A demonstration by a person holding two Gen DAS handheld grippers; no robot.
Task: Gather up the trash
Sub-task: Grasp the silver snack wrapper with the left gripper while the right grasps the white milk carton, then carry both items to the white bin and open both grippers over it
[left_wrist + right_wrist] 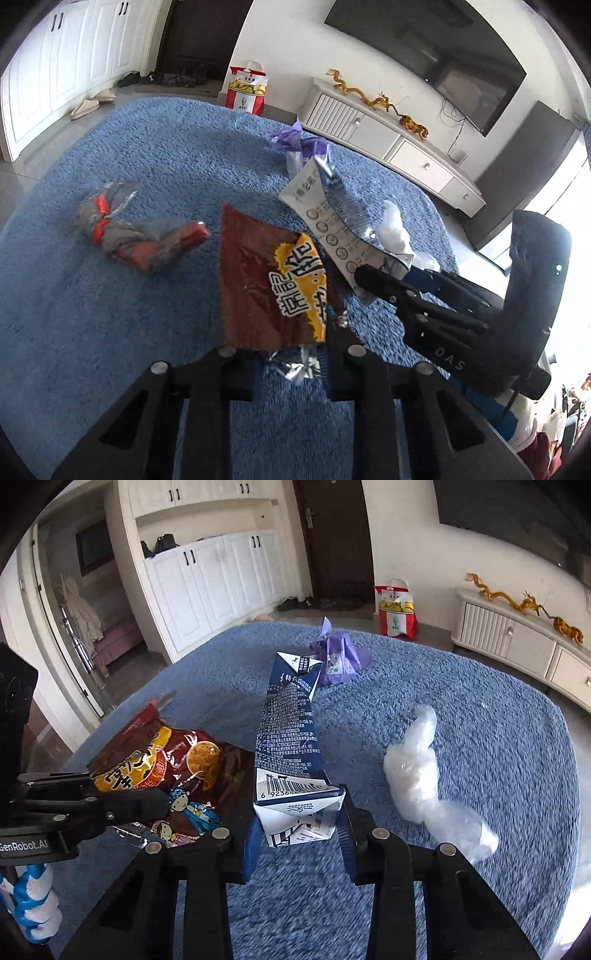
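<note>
A blue shaggy surface (480, 709) carries scattered trash. The left gripper (291, 354) has its fingers closed on a dark red and yellow snack wrapper (269, 280), held up above the surface. The right gripper (299, 834) has its fingers pressed on the base of a flattened blue and white milk carton (291, 746), which leans up and away from the camera. To the right of the carton lies a crumpled clear plastic bag (417, 768). At the far edge sits a purple bag (340, 657). Left of the wrapper lies a grey and orange wrapper (136, 232), possibly twisted plastic. A red and white KFC bag (247, 90) stands on the floor beyond.
</note>
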